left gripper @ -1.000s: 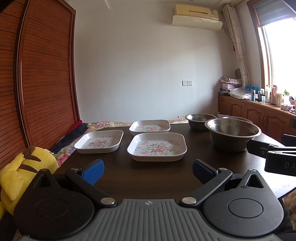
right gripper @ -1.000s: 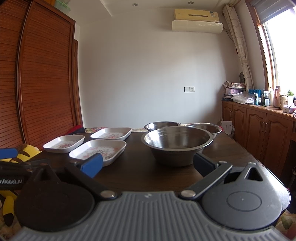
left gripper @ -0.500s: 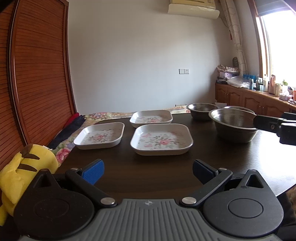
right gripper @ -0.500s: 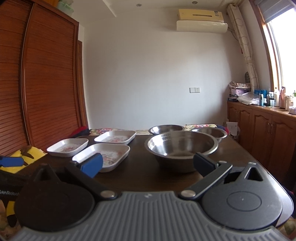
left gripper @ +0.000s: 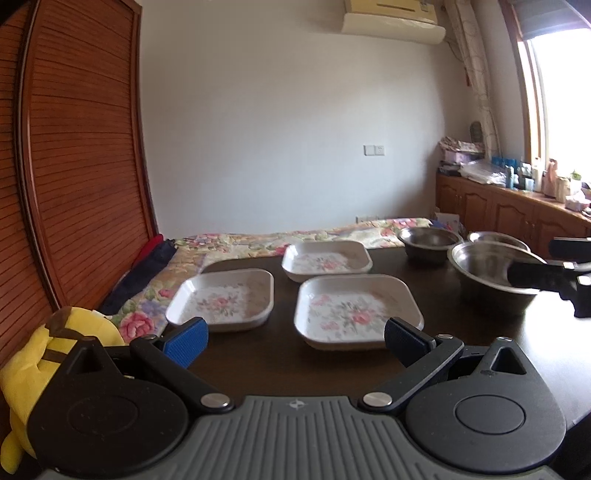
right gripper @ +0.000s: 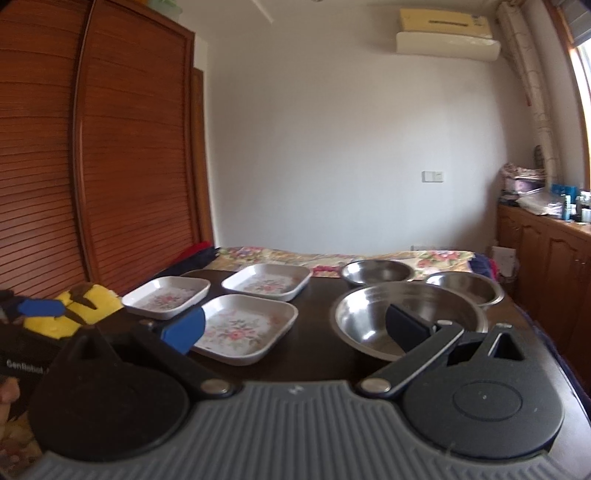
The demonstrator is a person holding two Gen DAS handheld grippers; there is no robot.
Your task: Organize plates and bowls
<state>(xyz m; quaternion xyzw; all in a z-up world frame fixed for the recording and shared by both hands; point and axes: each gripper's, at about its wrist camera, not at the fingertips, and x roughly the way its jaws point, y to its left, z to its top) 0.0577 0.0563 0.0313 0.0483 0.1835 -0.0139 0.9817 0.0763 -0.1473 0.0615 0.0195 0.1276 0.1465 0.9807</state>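
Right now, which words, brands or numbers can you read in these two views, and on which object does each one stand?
"GenRobot." in white letters, cut off by what stands in front of it, on the black body of the left gripper, seen at the left edge of the right wrist view.
Air conditioner: no readable brand.
Bottles on the sideboard: labels too small and blurred to read.
Floral plates and steel bowls: no text.

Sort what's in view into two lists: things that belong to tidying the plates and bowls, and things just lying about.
Belong to the job:
three floral square plates
three steel bowls: large, small, third
left gripper, open
right gripper, open

Lying about:
yellow plush toy
floral cloth
bottles on the cabinet
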